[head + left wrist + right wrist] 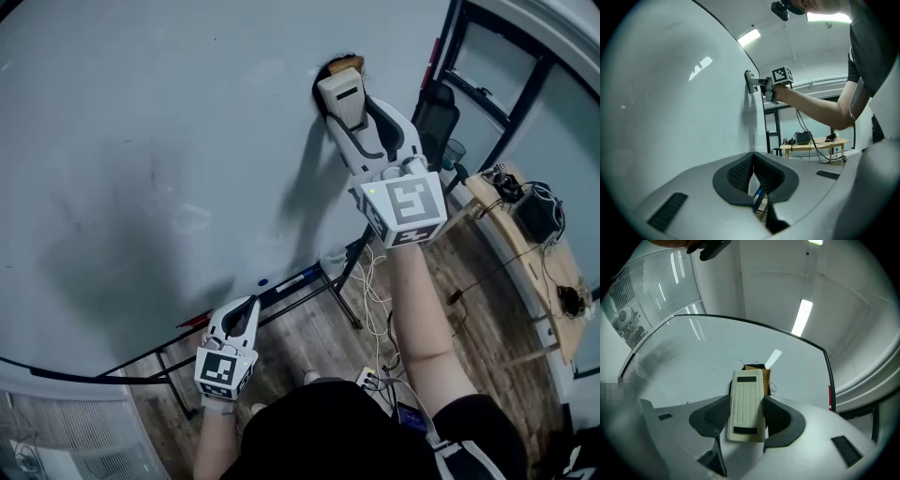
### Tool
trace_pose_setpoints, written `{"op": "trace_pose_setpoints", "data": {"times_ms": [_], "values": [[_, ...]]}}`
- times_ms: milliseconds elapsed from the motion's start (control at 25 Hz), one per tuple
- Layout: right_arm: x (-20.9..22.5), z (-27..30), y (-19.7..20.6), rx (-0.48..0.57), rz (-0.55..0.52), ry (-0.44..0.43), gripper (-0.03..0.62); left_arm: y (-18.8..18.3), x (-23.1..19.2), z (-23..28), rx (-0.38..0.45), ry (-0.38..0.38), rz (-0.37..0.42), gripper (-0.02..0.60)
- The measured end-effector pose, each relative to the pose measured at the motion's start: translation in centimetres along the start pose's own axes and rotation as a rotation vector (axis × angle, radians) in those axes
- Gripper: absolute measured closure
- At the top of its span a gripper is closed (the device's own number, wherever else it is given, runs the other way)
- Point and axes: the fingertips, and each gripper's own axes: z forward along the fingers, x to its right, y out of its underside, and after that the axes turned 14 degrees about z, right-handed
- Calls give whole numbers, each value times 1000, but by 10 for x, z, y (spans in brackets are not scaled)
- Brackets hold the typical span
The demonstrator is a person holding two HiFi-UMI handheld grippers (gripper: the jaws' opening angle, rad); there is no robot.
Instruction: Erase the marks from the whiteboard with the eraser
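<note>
The eraser sits long-ways in the right gripper, whose jaws squeeze it. Its far end presses on the whiteboard, near the right edge. Most of the board lies left. The left gripper hangs low, with its jaws together and empty.

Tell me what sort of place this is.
Probably an office or lab workroom: a large whiteboard on a stand, a wooden work table against the wall, and a black office chair.
</note>
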Motion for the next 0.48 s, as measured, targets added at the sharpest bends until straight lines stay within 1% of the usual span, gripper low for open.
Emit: {"op": "trace_pose_setpoints", "data": {"times_ms": [120,240,320,440,480], "values": [[-2,4,-20,36,-8,1,352,-1,-1,-3,1,-2,0,563],[-24,10,-43,69,-37,-32,352,-2,-4,-9,1,-11,-2,563],[-53,16,-55,99,-64,-75,352,3,-10,-18,4,-21,-5,563],[-113,21,-59,143,-117,-141,352,18,-20,-39,2,-34,-12,563],[-127,21,-60,150,-128,-154,352,20,-21,-44,-3,-38,-14,563]]}}
